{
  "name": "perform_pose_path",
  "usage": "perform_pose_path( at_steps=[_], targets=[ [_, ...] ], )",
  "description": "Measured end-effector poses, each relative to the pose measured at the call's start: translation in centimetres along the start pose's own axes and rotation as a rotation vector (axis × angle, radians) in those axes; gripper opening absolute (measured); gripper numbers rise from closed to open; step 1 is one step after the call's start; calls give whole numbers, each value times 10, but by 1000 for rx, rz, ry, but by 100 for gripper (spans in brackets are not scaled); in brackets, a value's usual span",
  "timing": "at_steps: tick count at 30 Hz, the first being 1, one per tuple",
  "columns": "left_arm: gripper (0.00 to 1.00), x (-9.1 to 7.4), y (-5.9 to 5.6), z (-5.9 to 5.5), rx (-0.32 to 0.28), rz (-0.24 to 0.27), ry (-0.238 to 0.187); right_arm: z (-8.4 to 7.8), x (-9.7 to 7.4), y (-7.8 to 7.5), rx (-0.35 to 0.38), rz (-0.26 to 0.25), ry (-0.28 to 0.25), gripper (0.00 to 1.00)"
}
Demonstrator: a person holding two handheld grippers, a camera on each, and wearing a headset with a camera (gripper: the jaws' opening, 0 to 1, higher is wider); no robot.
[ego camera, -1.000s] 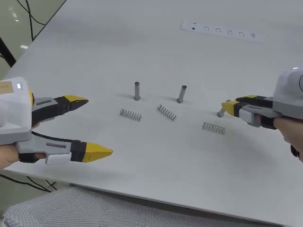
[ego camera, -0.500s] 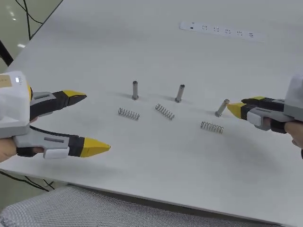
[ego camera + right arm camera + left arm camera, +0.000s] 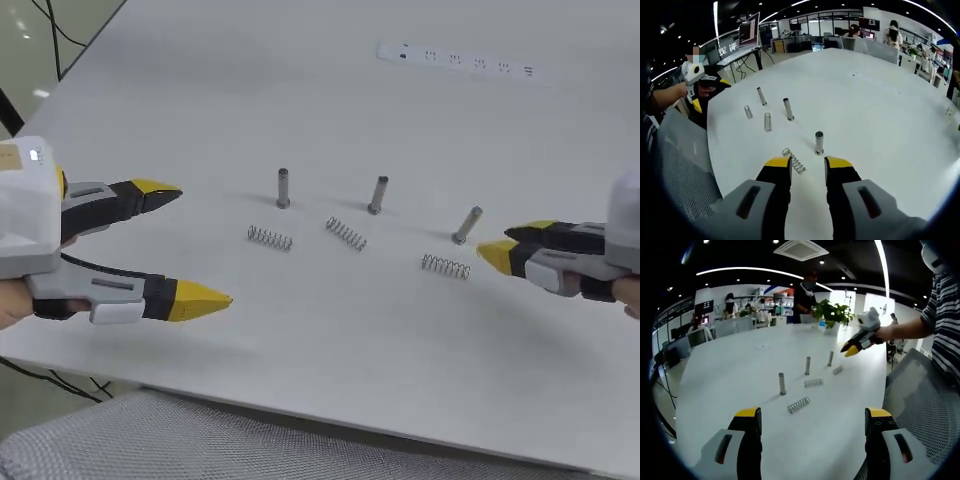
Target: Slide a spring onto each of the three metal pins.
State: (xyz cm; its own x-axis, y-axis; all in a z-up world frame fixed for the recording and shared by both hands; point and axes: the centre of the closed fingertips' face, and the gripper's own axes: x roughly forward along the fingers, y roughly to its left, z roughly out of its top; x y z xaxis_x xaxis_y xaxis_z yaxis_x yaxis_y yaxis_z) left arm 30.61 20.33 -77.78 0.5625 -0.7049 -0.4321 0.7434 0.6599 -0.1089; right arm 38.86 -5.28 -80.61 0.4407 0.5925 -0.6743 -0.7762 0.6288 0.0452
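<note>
My right gripper (image 3: pixel 510 242), jaws slightly parted and empty, sits nearest the right spring (image 3: pixel 445 266), which lies flat just left of its tips, long axis left-right. The pin (image 3: pixel 467 225) stands just beyond. My left gripper (image 3: pixel 190 243) gapes empty, well apart.

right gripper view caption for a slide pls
Right gripper, jaws slightly apart, faces the nearest upright pin and a loose spring beside it.

A white power strip (image 3: pixel 465 67) lies near the far edge of the white desk (image 3: pixel 330 340). A grey mesh chair (image 3: pixel 150 445) sits at its near edge. Black cables (image 3: pixel 55 40) run beyond the left edge. A potted plant (image 3: pixel 832 315) stands by one end.
</note>
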Motion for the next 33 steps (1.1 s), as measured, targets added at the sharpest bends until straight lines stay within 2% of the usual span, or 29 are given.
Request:
perform_pose_path(
  at_steps=[4,9,11,16,19,22,26,33],
  targets=[
    [84,0,0,-1,-2,0,2,-1,2,6,-65,38,35,28],
    [84,-1,0,-3,-3,1,4,-2,6,13,-109,82,72,28],
    [84,-1,0,-3,-2,3,6,-6,8,17,-131,106,109,28],
    [84,-2,1,-6,-6,7,9,-12,17,22,-204,129,173,28],
    [84,-3,0,-7,-10,7,8,-11,22,25,-269,140,201,28],
    [84,-3,-1,-8,-6,7,13,-15,26,28,-377,160,266,27],
    [84,-3,-2,-9,-1,6,17,-22,30,26,-466,174,352,25],
    [84,-3,-3,-10,-5,8,15,-28,38,28,-493,227,419,21]
  ],
)
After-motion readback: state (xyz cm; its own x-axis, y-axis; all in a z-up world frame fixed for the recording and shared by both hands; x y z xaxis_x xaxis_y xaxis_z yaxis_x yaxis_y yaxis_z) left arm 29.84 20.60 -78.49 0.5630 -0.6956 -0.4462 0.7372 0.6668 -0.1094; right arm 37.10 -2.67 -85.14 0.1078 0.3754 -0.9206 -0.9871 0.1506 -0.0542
